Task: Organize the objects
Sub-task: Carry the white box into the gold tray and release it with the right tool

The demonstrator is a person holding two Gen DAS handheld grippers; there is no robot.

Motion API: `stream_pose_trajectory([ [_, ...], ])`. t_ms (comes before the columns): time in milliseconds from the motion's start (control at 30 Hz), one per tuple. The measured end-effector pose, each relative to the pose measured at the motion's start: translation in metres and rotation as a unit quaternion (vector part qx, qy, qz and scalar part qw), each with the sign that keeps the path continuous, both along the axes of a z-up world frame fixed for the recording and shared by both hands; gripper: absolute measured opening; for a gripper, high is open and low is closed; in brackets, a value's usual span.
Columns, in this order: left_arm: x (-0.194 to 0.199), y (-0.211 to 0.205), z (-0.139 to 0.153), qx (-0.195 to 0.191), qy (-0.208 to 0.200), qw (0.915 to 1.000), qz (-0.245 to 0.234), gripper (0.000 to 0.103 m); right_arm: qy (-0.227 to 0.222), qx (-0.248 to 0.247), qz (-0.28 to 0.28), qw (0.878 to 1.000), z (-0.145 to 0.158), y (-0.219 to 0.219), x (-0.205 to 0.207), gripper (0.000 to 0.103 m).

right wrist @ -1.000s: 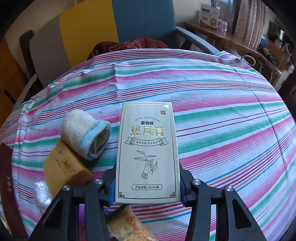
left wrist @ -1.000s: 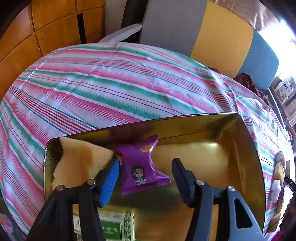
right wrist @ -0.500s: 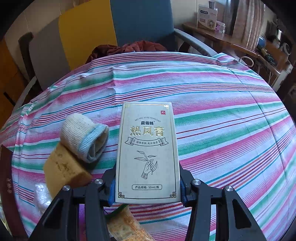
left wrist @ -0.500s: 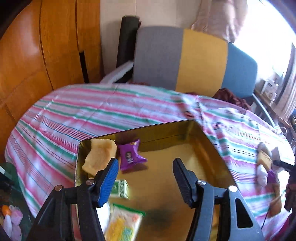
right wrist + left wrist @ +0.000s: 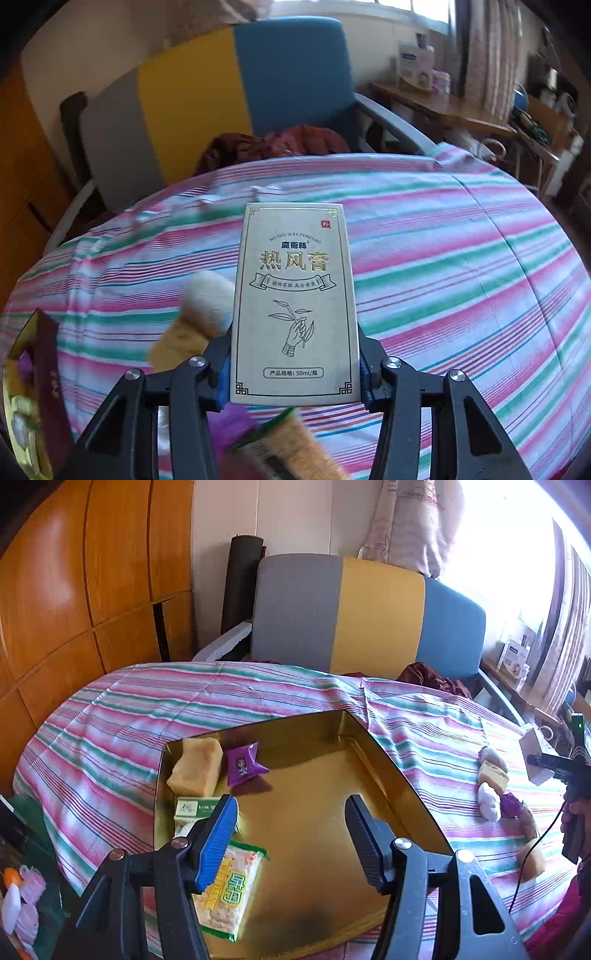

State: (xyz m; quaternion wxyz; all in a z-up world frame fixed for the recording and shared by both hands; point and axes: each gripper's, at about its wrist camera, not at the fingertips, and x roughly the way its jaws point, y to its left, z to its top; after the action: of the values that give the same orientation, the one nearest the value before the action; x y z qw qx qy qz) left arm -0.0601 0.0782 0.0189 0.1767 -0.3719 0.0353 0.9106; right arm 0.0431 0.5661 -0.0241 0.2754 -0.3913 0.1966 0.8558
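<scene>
Striped cloth in pink, green and white drapes the bench (image 5: 155,709), with a grey, yellow and blue chair (image 5: 369,616) behind it. Centre frame in the left view sits a shiny gold tray (image 5: 391,775), holding a spongy yellow block (image 5: 195,766) and a crinkly purple sachet (image 5: 242,766) at its far left corner. The left hand-held gripper (image 5: 291,834) hangs above it, jaws apart, empty. The right hand-held gripper (image 5: 295,365) clamps a flat cream carton (image 5: 295,295), centre frame; blurred packets below it are hard to make out.

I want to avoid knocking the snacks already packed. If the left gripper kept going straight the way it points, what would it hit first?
Probably the bare floor of the gold tray. The open left gripper points between the snacks, with the purple packet off to its left; depth is uncertain.
</scene>
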Motion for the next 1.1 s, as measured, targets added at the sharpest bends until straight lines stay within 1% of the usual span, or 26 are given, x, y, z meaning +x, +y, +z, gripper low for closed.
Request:
stream_pose_trajectory([
  [167, 0.004, -0.005, -0.008, 0.003, -0.011, 0.9999, 0.000, 0.062, 0.021, 0.004, 0.065, 0.998, 0.027, -0.052, -0.019, 0.051],
  [300, 0.008, -0.013, -0.014, 0.005, -0.018, 0.9998, 0.001, 0.062, 0.042, 0.004, 0.132, 0.990, 0.050, -0.107, -0.041, 0.051],
  [400, 0.009, -0.020, -0.018, 0.008, -0.025, 0.9996, 0.004, 0.062, 0.054, -0.005, 0.189, 0.981, 0.062, -0.156, -0.060, 0.051],
  [500, 0.009, -0.034, -0.022, 0.014, -0.033, 0.9992, 0.018, 0.062, 0.053, -0.015, 0.247, 0.967, 0.067, -0.209, -0.079, 0.051],
  [567, 0.007, -0.045, -0.023, 0.017, -0.037, 0.9987, 0.031, 0.061, 0.046, -0.023, 0.288, 0.956, 0.066, -0.246, -0.094, 0.051],
  [700, 0.004, -0.081, -0.027, 0.030, -0.048, 0.9962, 0.067, 0.061, 0.012, -0.042, 0.349, 0.936, 0.048, -0.307, -0.120, 0.051],
  [800, 0.004, -0.103, -0.030, 0.038, -0.054, 0.9940, 0.087, 0.061, -0.042, -0.046, 0.377, 0.924, 0.019, -0.347, -0.146, 0.051],
  [867, 0.002, -0.112, -0.034, 0.041, -0.059, 0.9928, 0.096, 0.061, -0.071, -0.058, 0.380, 0.920, -0.004, -0.368, -0.164, 0.051],
  [967, -0.002, -0.121, -0.042, 0.050, -0.072, 0.9904, 0.108, 0.061, -0.102, -0.069, 0.378, 0.918, -0.031, -0.393, -0.189, 0.051],
  [1033, -0.003, -0.124, -0.046, 0.053, -0.077, 0.9895, 0.110, 0.061, -0.109, -0.068, 0.377, 0.917, -0.043, -0.406, -0.200, 0.051],
  [1100, -0.005, -0.126, -0.050, 0.056, -0.081, 0.9890, 0.110, 0.061, -0.108, -0.094, 0.378, 0.915, -0.051, -0.415, -0.209, 0.052],
])
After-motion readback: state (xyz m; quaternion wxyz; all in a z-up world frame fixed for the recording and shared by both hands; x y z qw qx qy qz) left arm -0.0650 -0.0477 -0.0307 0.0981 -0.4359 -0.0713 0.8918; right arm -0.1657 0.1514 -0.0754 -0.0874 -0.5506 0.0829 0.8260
